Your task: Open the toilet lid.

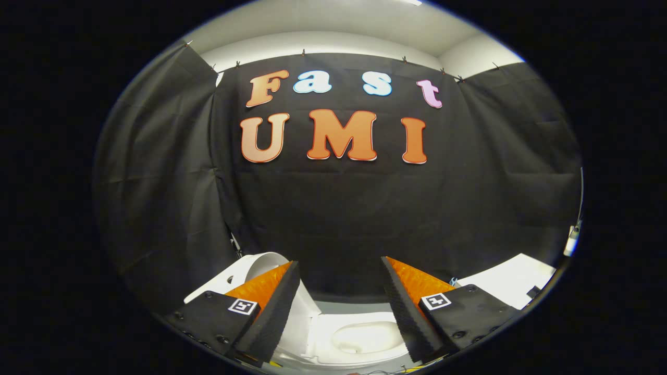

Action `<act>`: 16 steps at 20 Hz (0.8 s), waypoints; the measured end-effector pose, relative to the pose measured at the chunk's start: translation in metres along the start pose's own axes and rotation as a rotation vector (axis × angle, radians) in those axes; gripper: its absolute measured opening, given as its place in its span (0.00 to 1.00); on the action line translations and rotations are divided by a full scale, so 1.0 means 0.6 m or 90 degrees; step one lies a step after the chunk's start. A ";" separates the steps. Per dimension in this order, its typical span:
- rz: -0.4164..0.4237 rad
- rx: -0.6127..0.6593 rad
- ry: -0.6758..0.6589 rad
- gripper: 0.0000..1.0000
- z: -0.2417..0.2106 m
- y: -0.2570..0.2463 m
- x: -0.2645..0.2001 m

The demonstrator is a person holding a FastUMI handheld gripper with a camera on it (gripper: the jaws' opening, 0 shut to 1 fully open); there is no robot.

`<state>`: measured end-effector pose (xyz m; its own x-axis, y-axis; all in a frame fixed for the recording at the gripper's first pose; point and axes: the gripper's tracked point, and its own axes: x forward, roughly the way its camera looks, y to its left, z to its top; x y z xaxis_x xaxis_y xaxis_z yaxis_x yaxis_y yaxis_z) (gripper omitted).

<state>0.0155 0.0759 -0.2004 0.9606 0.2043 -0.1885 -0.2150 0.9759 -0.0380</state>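
I see my gripper [341,271] with jaws spread wide, holding nothing. Below and between them sits the toilet [359,338], bowl exposed; its lid [260,266] stands raised behind the left finger (partly hidden). Black cloth [338,219] hangs beyond.

Fingers [341,271] spread wide with free room between; toilet lid [260,265] stands beside the left one.

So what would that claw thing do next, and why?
Probably dip down toward the toilet lid. The gripper is open with nothing between its fingers, and it points mostly at the wall, with the lid low between and below the fingers.
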 end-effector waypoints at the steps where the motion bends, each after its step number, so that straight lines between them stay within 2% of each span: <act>1: 0.000 -0.001 -0.002 0.98 0.003 -0.007 0.000; 8: -0.018 0.051 -0.022 0.98 0.028 -0.051 -0.008; 12: -0.004 0.167 -0.042 0.98 0.075 -0.074 -0.019; 16: -0.035 0.147 -0.071 0.98 0.128 -0.130 -0.033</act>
<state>0.0270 0.0017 -0.1184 0.9860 0.1450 -0.0823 -0.1282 0.9749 0.1820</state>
